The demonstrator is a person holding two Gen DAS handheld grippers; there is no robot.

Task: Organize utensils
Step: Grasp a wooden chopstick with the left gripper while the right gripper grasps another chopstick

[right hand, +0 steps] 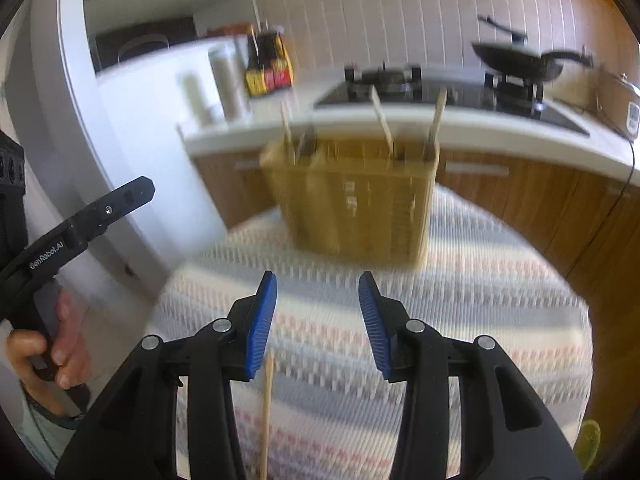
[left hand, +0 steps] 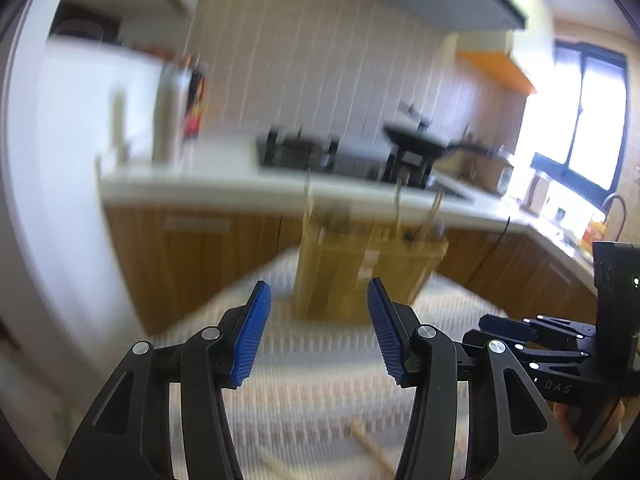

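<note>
My left gripper (left hand: 319, 330) points forward and somewhat downward, its blue pads (left hand: 253, 334) standing apart with nothing between them. My right gripper (right hand: 317, 326) tilts down more steeply, jaws likewise parted and empty, pads (right hand: 261, 326) clear of everything. In the left wrist view the right gripper shows at the lower right edge, side on. In the right wrist view my left hand (right hand: 48, 350) is wrapped around the handle of the left gripper, fingers curled tight, a sleeve cuff below

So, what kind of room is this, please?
A home kitchen, most likely: a gas stove carrying a black frying pan sits on the white counter, and a sink tap stands near the window.
</note>
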